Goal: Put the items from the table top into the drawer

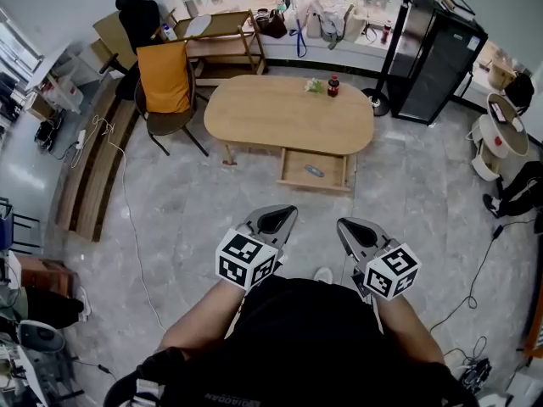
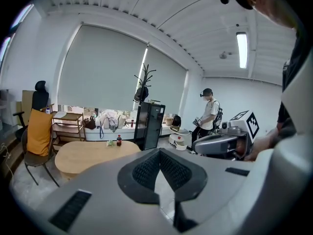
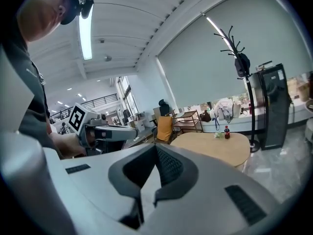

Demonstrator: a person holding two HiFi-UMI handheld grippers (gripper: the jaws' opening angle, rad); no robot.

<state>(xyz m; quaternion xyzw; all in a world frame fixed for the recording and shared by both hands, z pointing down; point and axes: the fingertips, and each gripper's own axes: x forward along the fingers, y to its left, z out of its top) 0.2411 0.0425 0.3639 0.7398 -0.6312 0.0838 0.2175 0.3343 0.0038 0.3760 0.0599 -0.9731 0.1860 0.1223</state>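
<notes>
Nearest: grey two-jaw left gripper [image 1: 280, 219] and matching right gripper [image 1: 349, 227], side by side, each with its jaws pressed together on nothing. Beyond: oval light-wood table [image 1: 280, 117], its shallow wooden drawer [image 1: 293, 176] pulled out, one small bluish object [image 1: 315, 171] inside. At the table top's far edge: a small dark red-capped bottle [image 1: 333, 85], with a green-and-white bundle [image 1: 316, 85] just beside it.

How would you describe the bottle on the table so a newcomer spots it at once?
Find the oval wooden table mid-room, its drawer pulled open toward the camera. Near its far edge sit two small things: the bottle is the dark upright one marked with red, right of a low pale-green item.
</notes>
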